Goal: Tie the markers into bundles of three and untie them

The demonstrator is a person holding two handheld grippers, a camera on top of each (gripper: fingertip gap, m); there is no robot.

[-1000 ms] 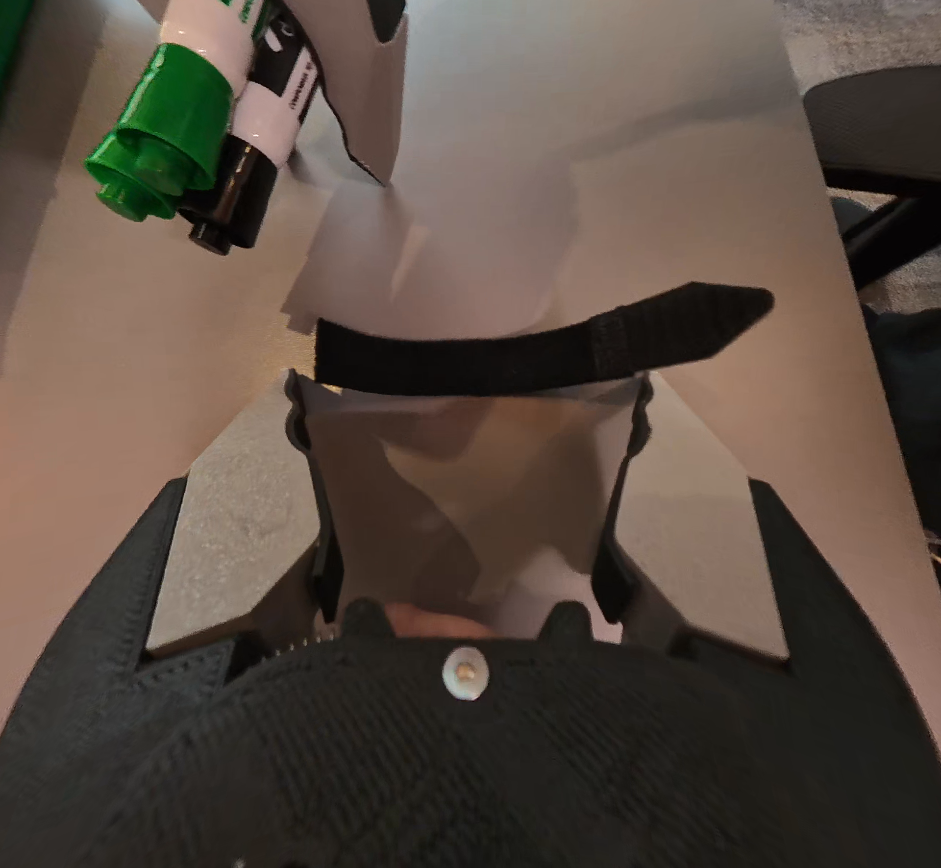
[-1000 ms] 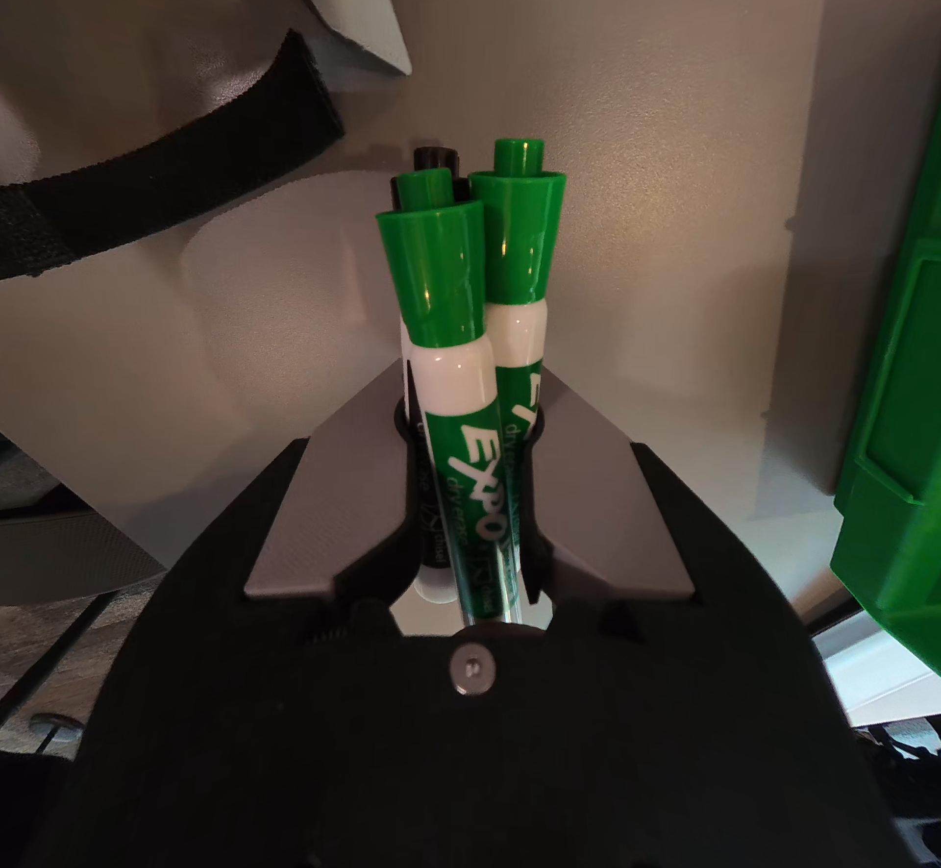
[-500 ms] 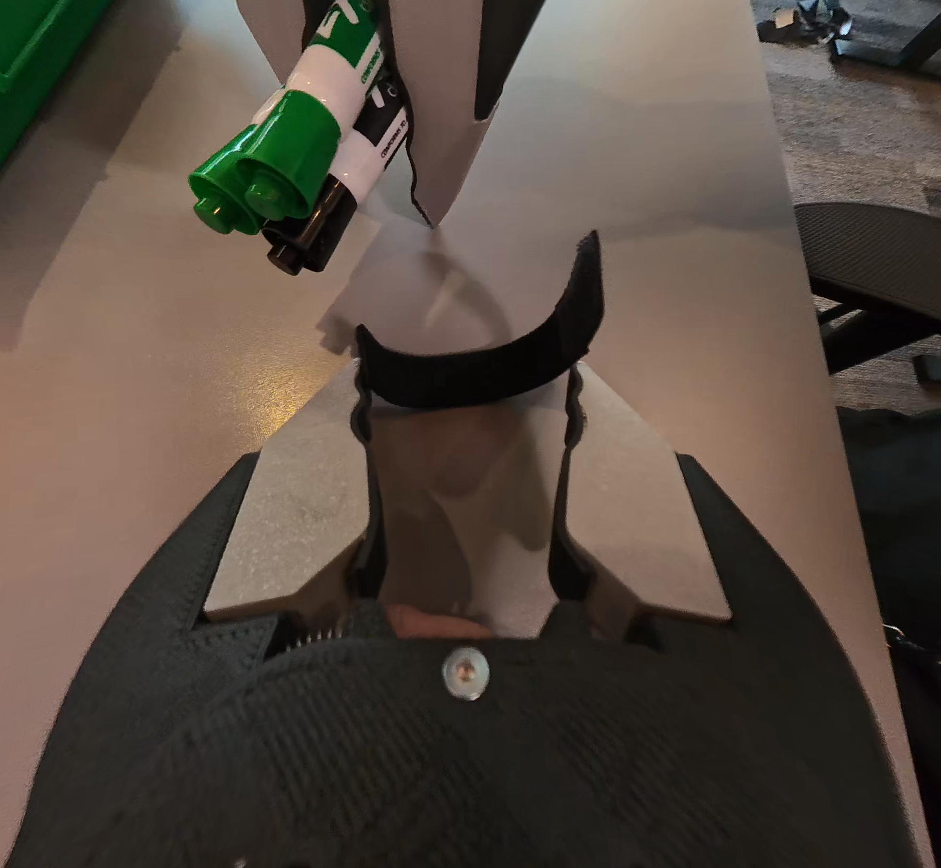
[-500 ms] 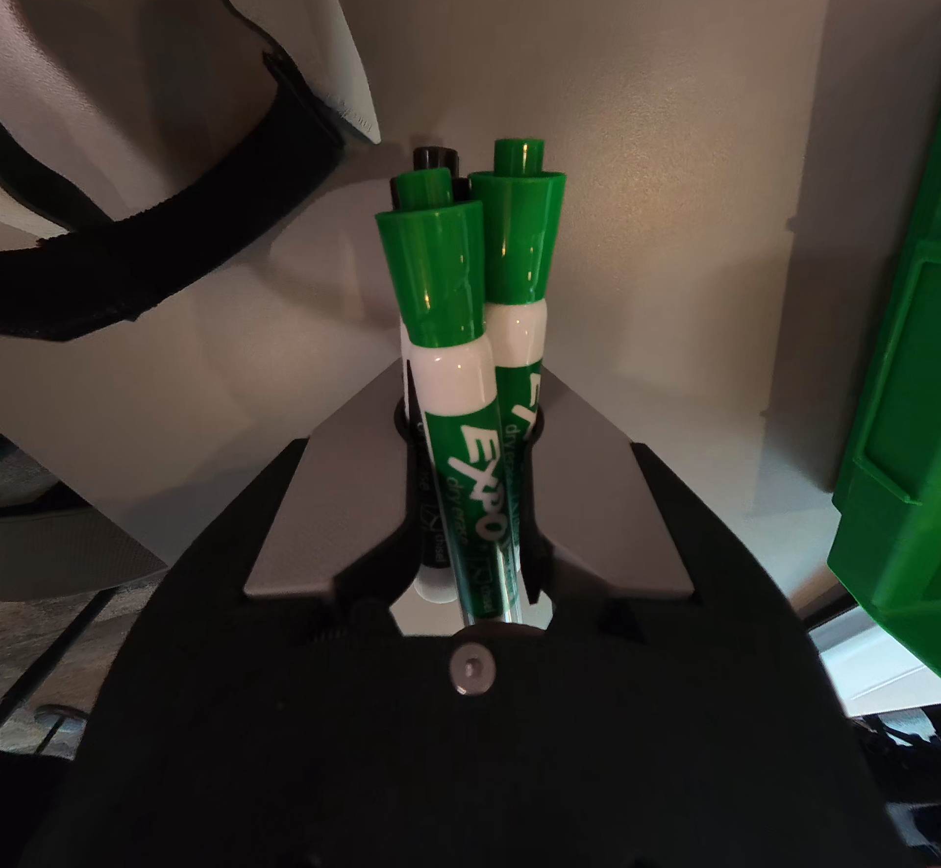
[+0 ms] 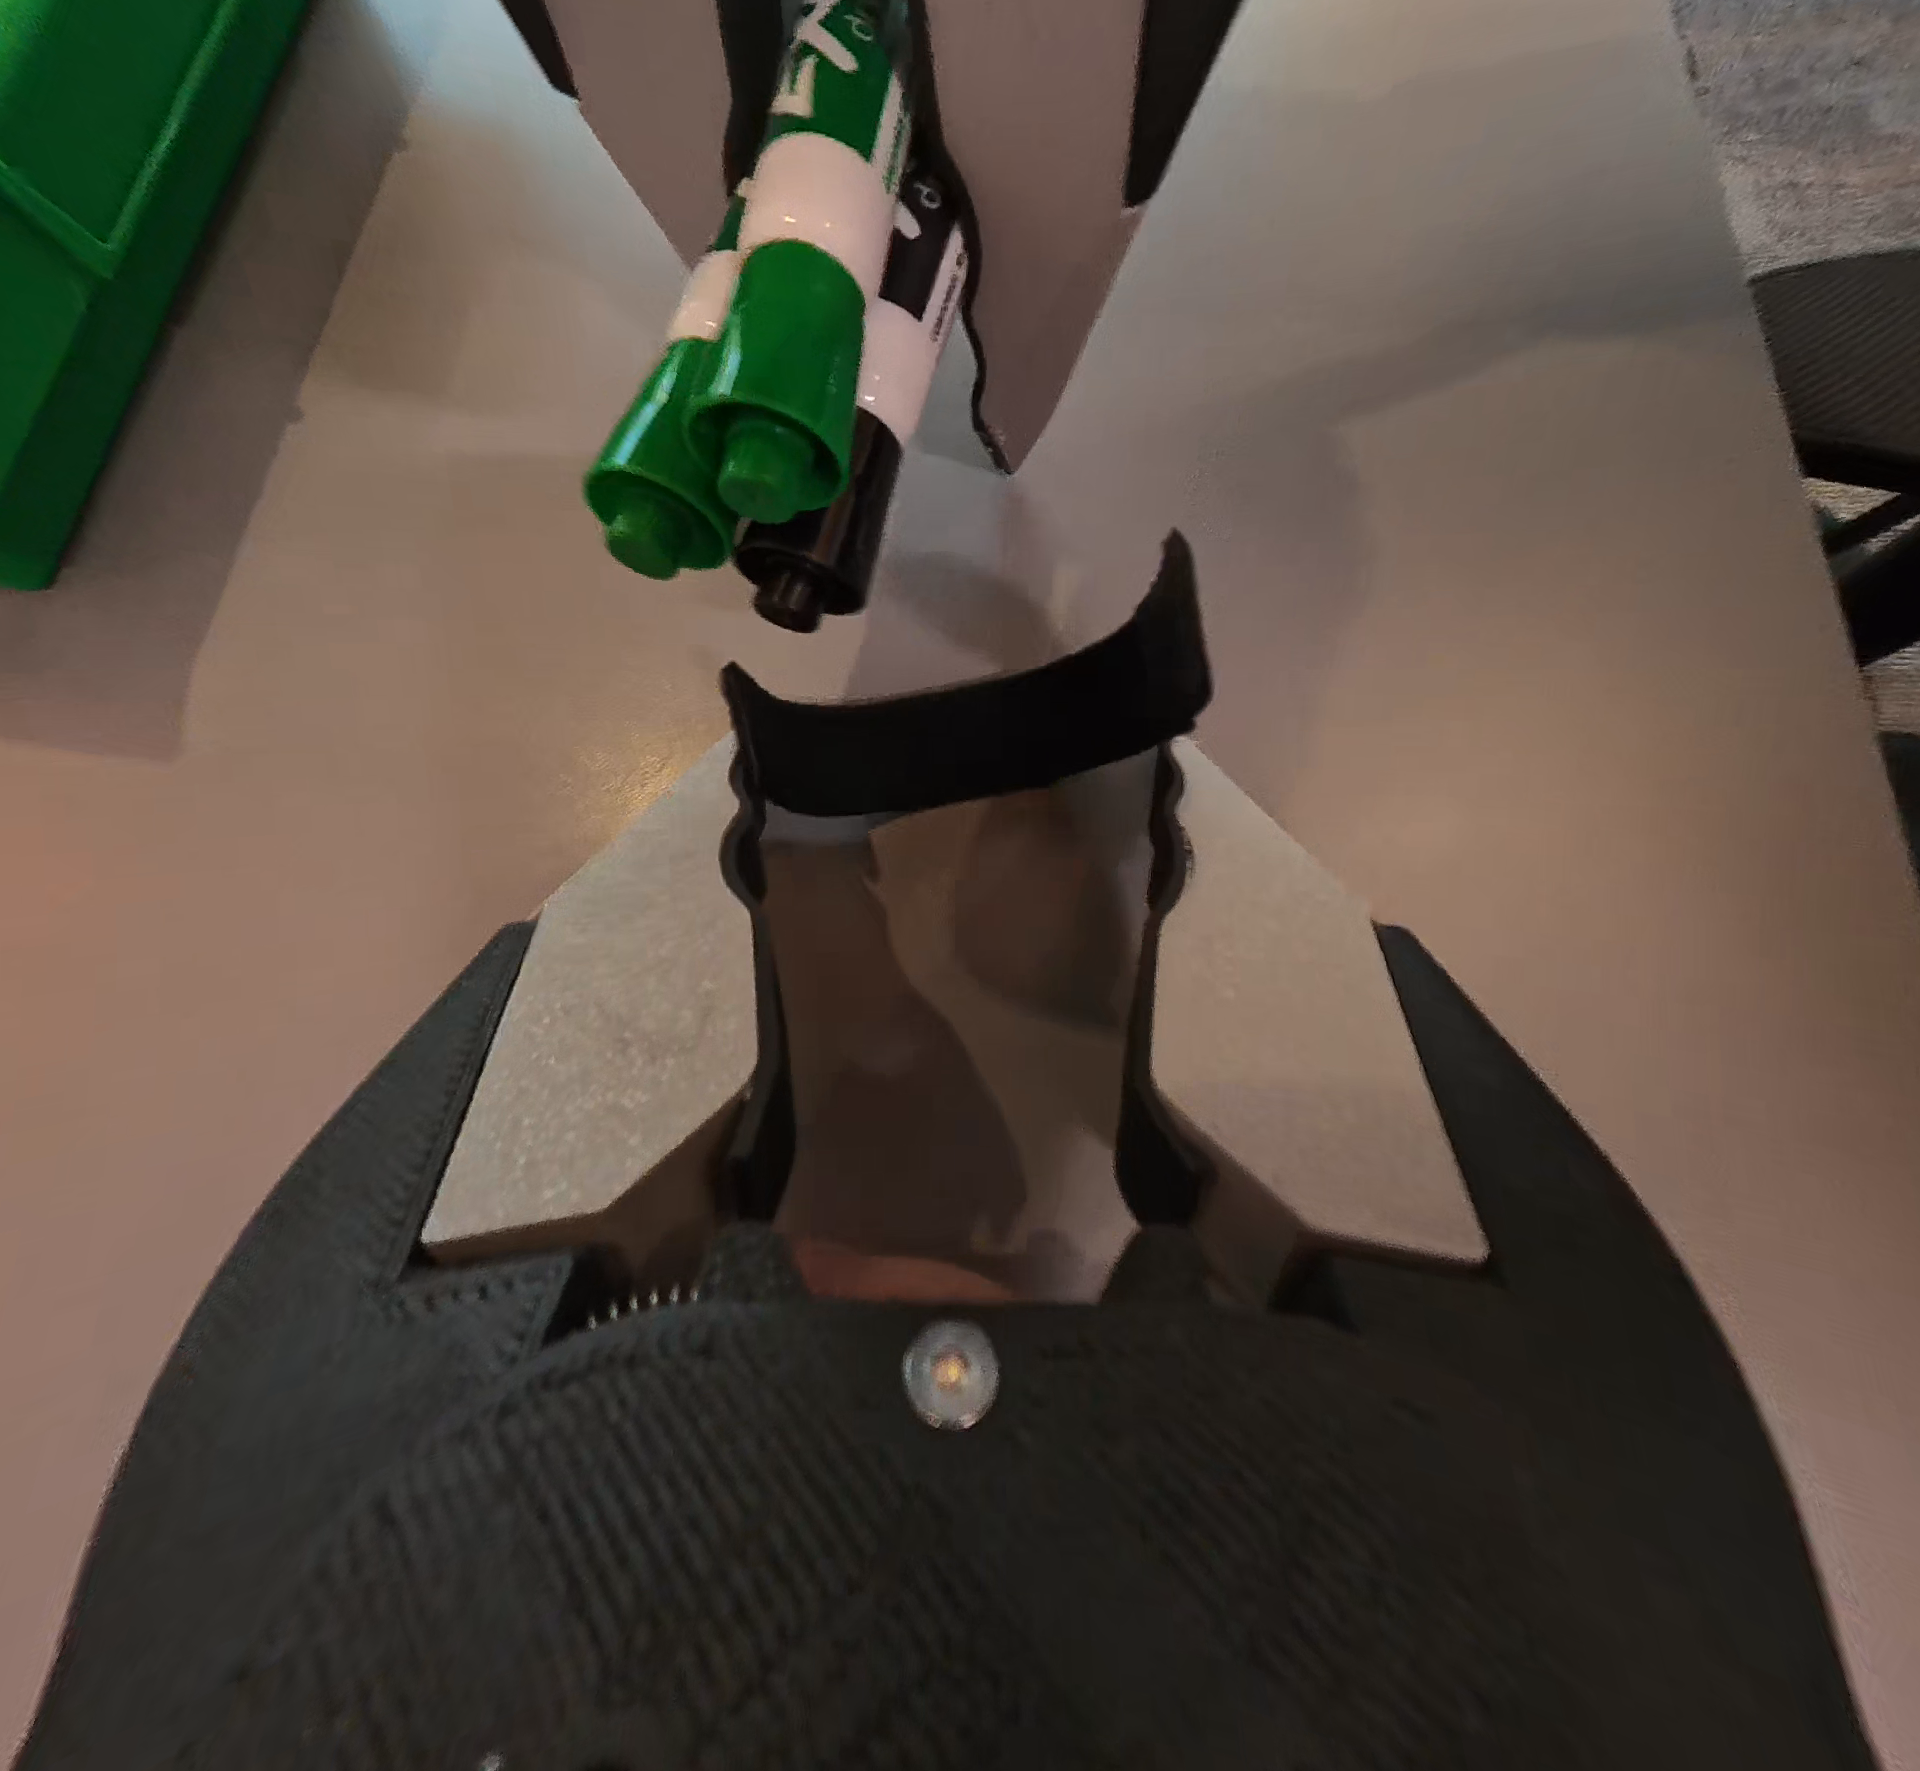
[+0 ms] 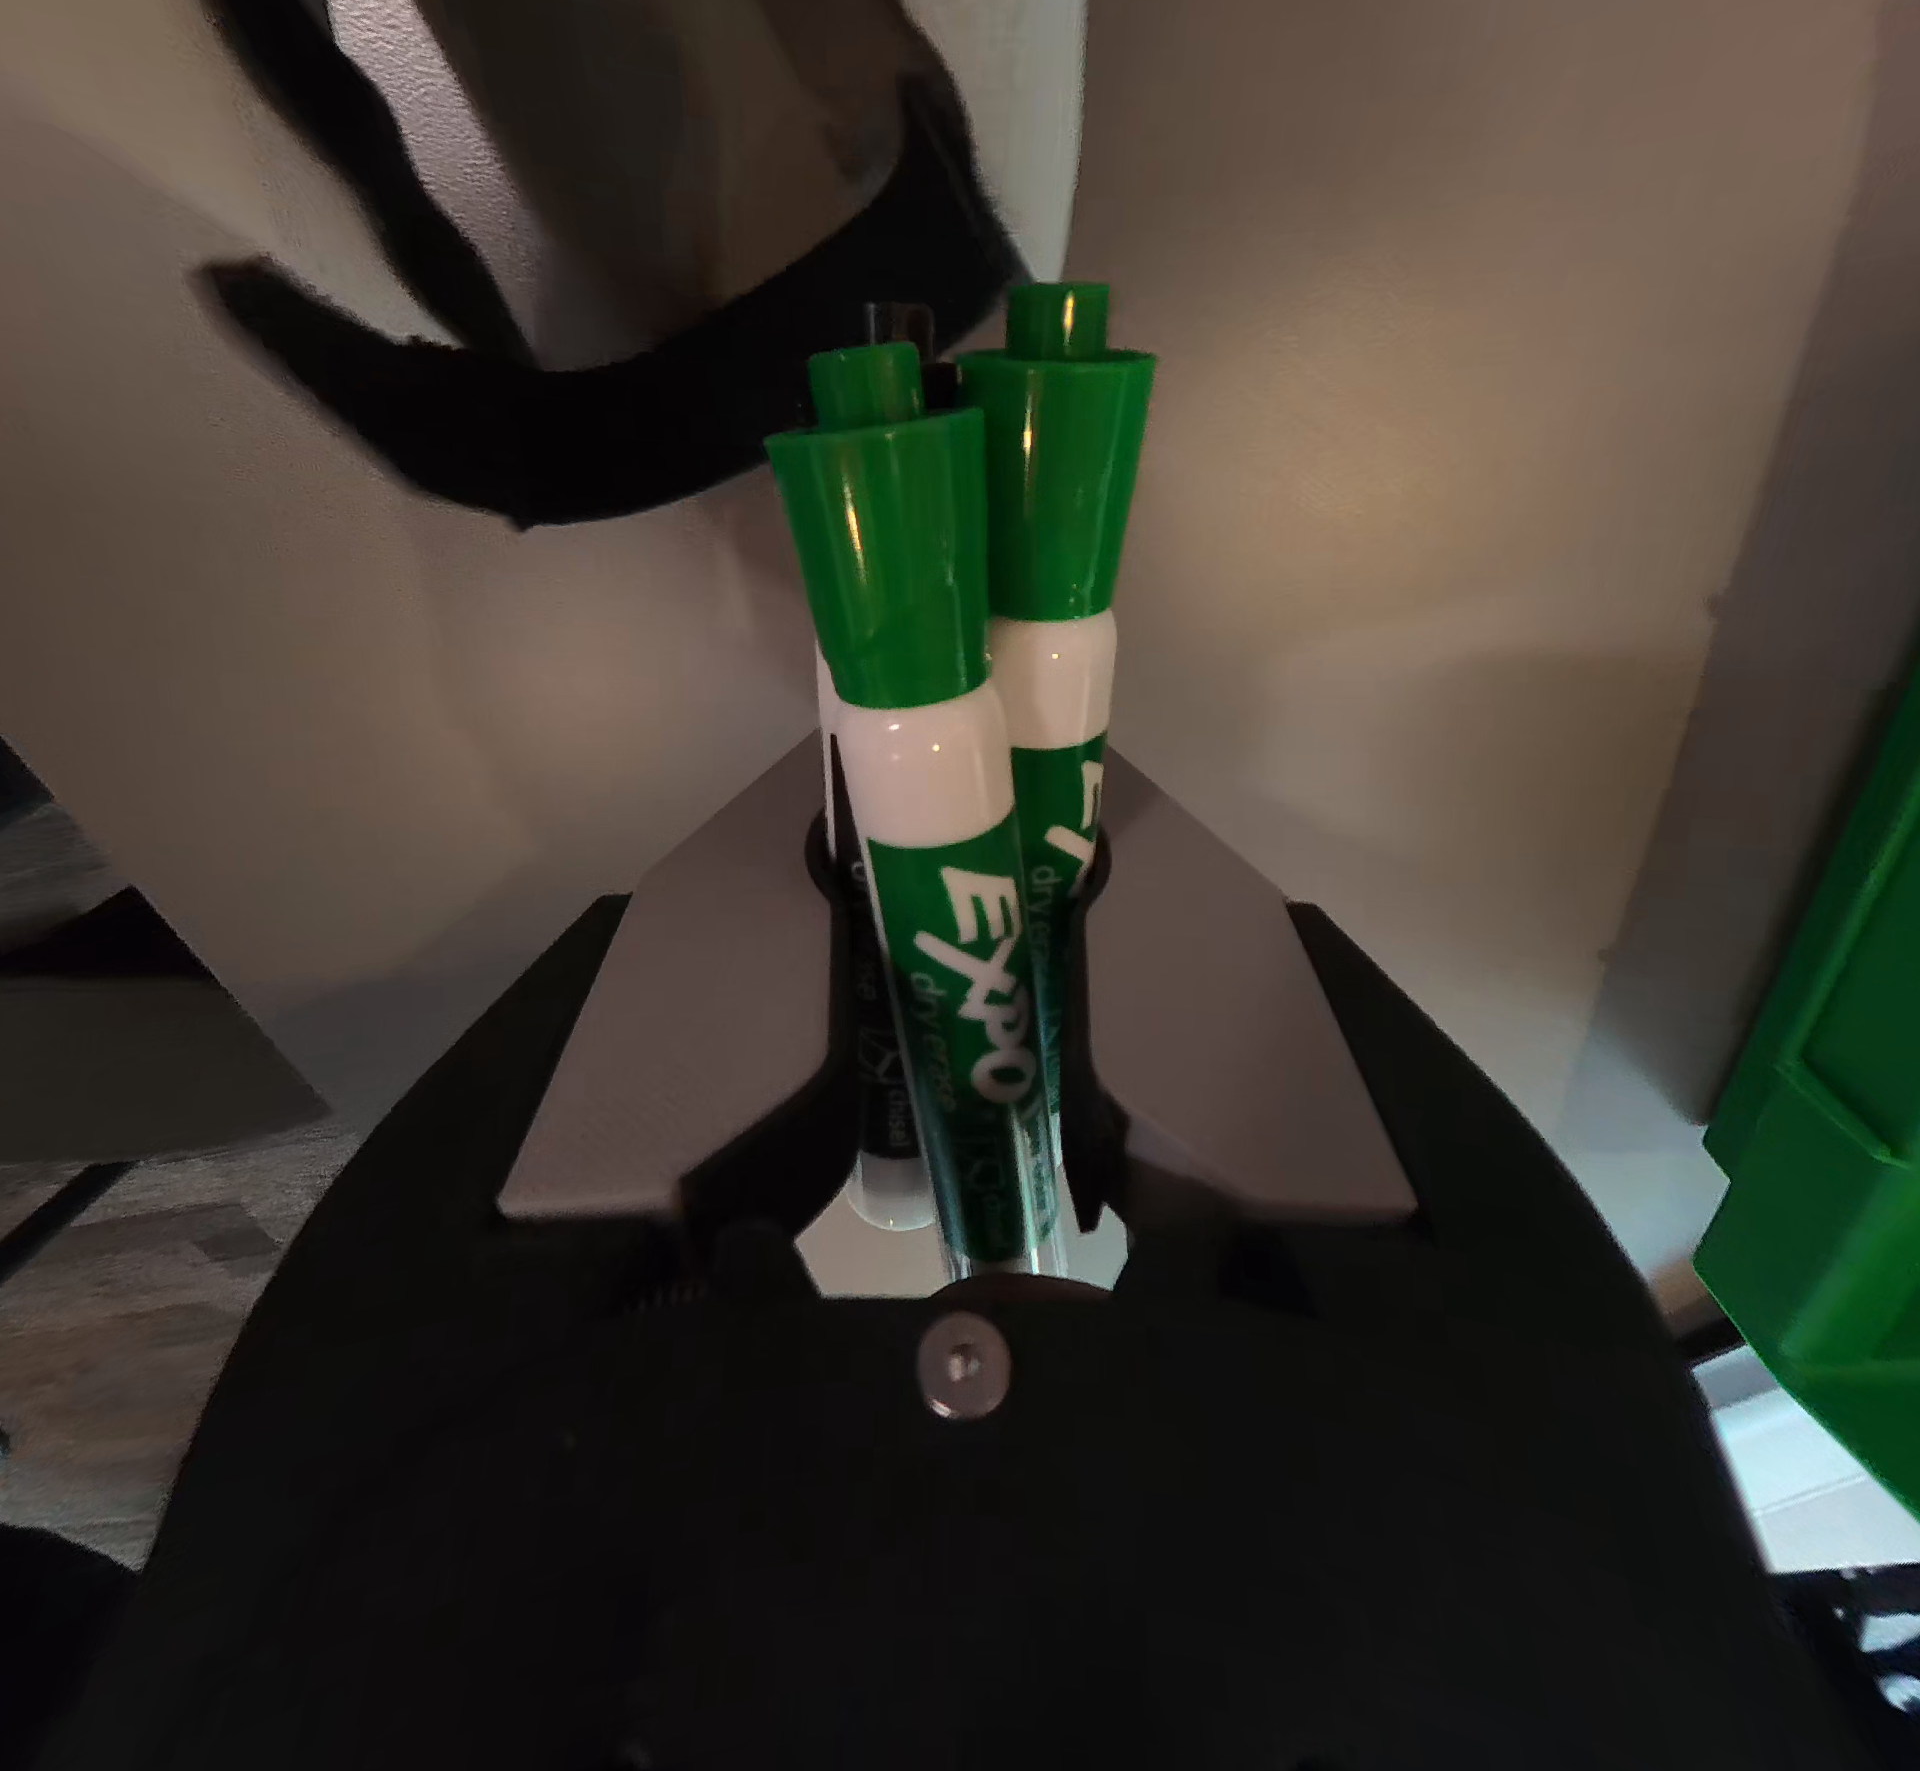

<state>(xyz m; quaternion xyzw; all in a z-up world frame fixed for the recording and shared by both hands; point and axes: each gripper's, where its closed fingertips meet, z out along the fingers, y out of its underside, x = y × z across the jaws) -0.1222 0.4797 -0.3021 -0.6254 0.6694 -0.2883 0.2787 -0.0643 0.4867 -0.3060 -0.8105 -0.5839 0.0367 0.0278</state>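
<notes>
Closer now than a second ago, the right gripper (image 5: pixel 831 163) and its three markers (image 5: pixel 769 391) fill the upper middle of the left wrist view, their caps just beyond the black strap (image 5: pixel 966 734), which has curled from a flat band into an arc with its right end turned up. The left gripper (image 5: pixel 951 765) has narrowed over that second, and its fingertips (image 5: pixel 740 786) pinch the strap between them; the strap spans the gap at the tips and bows toward the markers.

The right gripper (image 6: pixel 961 864) is closed on the markers (image 6: pixel 935 661), two with green caps and one with a black cap, gripping their barrels while the capped ends stick out past the fingertips. In the right wrist view the strap (image 6: pixel 540 443) hangs just left of and behind the green caps, held by the left gripper at the upper left; whether it touches the black cap cannot be told.

Both grippers sit above the grey counter (image 5: pixel 1403 474). A green bin (image 5: pixel 125 163) stands on the counter to the left of the markers in the left wrist view, well apart from them, and shows at the right edge of the right wrist view (image 6: pixel 1829 1150). A dark chair (image 5: pixel 1849 350) stands off the counter's right edge.
</notes>
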